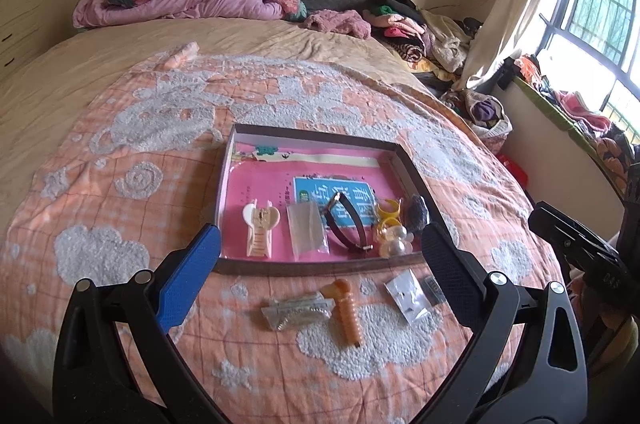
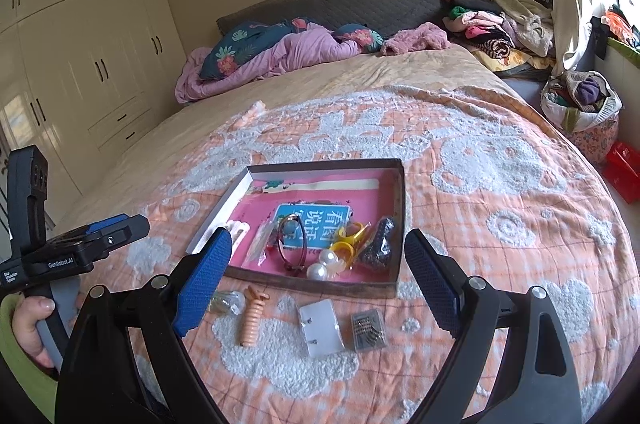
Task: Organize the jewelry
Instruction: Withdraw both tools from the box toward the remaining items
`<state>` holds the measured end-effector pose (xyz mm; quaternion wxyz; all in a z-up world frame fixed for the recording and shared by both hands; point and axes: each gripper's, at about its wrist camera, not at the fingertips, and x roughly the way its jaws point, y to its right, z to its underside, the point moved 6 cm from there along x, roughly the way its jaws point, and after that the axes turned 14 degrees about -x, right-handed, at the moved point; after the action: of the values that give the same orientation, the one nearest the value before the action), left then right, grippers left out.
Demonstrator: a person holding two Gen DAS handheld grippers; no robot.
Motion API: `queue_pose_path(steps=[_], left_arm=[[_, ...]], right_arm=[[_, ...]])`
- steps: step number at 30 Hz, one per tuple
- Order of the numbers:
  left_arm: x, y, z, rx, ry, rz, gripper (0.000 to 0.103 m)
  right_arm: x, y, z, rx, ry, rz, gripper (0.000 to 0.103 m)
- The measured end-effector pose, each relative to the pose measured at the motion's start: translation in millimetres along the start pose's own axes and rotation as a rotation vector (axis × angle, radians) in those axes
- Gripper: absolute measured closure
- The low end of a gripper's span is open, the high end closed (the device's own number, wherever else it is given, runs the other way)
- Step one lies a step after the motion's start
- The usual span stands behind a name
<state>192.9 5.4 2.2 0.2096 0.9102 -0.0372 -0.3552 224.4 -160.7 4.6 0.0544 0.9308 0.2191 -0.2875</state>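
From my left wrist view, my left tongs [image 1: 320, 252] hung spread wide and empty above the bed [image 1: 60, 72], and the shallow box [image 1: 320, 264] sat straight ahead with its near wall between the tips. Inside it, along the near side, lay a cream hair claw [image 1: 259, 232], a clear packet [image 1: 307, 230], a dark bangle [image 1: 347, 228], yellow rings [image 1: 389, 212] and pearl pieces [image 1: 394, 242]. Still loose on the blanket [image 1: 120, 224], nearer to me than the box, were a clear packet with a chain [image 1: 298, 312], an orange ribbed clip [image 1: 349, 312], a white earring card [image 1: 408, 296] and a small dark packet [image 1: 433, 289]. The clip lay just below and between my left tips, its long axis running nearly straight away from me. From my right wrist view, my right tongs [image 2: 318, 272] were also spread and empty, and the earring card [image 2: 322, 328] and dark packet [image 2: 368, 329] lay below and between those tips, just short of the box wall [image 2: 312, 284]; the clip [image 2: 253, 316] sat off toward the left finger. I judged the card and dark packet fell to the right arm, the clip and chain packet to the left.
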Motion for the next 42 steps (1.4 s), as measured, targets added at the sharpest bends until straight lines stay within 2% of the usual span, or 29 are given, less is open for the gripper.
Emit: queue_pose_path(steps=[28,37,40,42], left_arm=[[37,29,80,0.109,-0.148,-0.028,0.010],[58,25,109,0.095,-0.239,-0.006,0.010],[66,20,118,0.079,-0.274,0.000,0.017],[73,16,122,0.070,-0.288,-0.008,0.028]], right_arm=[[5,13,75,-0.061,-0.129,0.051,0.016],[20,17,93,-0.062,-0.179,0.050,0.016],[26,18,99,-0.062,-0.195,0.048,0.016],[30,18,102,-0.067,-0.204,0.045,0.016]])
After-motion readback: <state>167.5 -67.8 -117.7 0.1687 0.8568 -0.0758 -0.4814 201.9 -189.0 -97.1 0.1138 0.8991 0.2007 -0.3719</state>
